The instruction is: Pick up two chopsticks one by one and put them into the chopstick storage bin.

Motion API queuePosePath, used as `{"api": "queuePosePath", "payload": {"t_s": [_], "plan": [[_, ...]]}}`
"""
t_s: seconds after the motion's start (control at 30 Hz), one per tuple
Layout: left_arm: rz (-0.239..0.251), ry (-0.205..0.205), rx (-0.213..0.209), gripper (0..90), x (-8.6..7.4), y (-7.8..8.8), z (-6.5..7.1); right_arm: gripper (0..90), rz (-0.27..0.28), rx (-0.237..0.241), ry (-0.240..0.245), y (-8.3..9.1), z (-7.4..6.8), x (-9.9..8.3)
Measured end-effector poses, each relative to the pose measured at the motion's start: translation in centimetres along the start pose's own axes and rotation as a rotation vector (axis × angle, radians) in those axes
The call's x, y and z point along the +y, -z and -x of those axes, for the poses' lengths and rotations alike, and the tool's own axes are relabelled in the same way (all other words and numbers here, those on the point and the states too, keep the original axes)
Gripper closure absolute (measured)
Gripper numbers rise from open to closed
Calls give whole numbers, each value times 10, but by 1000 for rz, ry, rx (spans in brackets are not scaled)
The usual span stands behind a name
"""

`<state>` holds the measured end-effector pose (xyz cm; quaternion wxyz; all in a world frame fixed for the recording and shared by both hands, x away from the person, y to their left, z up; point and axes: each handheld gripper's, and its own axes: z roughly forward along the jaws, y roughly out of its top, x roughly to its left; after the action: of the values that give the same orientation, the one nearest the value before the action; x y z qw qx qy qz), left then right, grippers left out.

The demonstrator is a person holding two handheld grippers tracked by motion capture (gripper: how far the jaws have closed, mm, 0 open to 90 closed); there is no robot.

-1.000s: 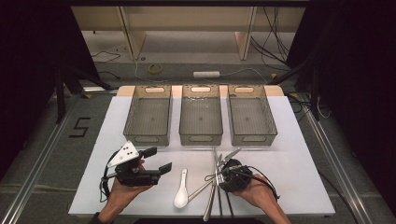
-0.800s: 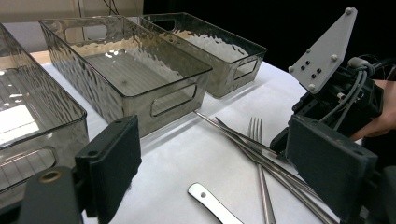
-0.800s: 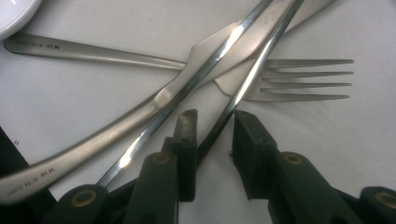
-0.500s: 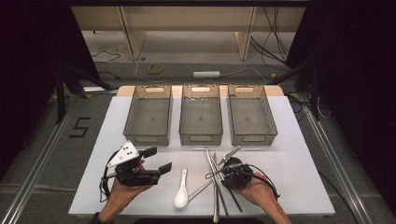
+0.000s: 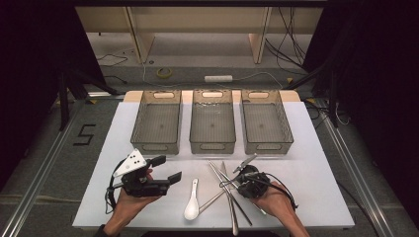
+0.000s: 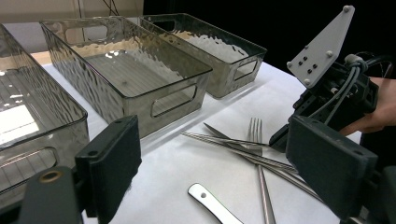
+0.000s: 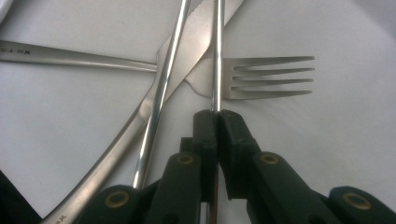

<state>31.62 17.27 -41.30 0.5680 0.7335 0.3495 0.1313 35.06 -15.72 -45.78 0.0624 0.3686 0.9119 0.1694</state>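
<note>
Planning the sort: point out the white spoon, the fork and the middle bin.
white spoon (image 5: 191,210), high view, on its bowl.
fork (image 7: 273,77), right gripper view, on its tines.
middle bin (image 5: 212,147), high view, on its near wall.

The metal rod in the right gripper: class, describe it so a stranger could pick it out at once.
Start at the white table, below the three clear bins. In the cutlery pile, the right gripper has just been closing and now pinches one thin chopstick. Unlike the flat knife and pronged fork beneath, it is a plain round rod.
</note>
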Motion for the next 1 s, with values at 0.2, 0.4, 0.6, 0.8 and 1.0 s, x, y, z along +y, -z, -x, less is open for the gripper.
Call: {"api": "queuePosePath", "payload": {"t_s": [0.2, 0.4, 0.6, 0.8, 1.0], "plan": [[-1, 0, -1, 175, 0, 0, 0, 862, -4, -22, 30, 3, 0, -1], [-8, -6, -2, 175, 0, -1, 0, 863, 10, -12, 55, 9, 3, -2], [-8, -6, -4, 174, 0, -1, 0, 864, 21, -13, 69, 14, 5, -4], [-14, -7, -9, 175, 0, -3, 1, 864, 42, -9, 70, 22, 9, -5], [-32, -15, -21, 175, 0, -6, 2, 864, 74, -3, 66, 35, 16, -7]]}}
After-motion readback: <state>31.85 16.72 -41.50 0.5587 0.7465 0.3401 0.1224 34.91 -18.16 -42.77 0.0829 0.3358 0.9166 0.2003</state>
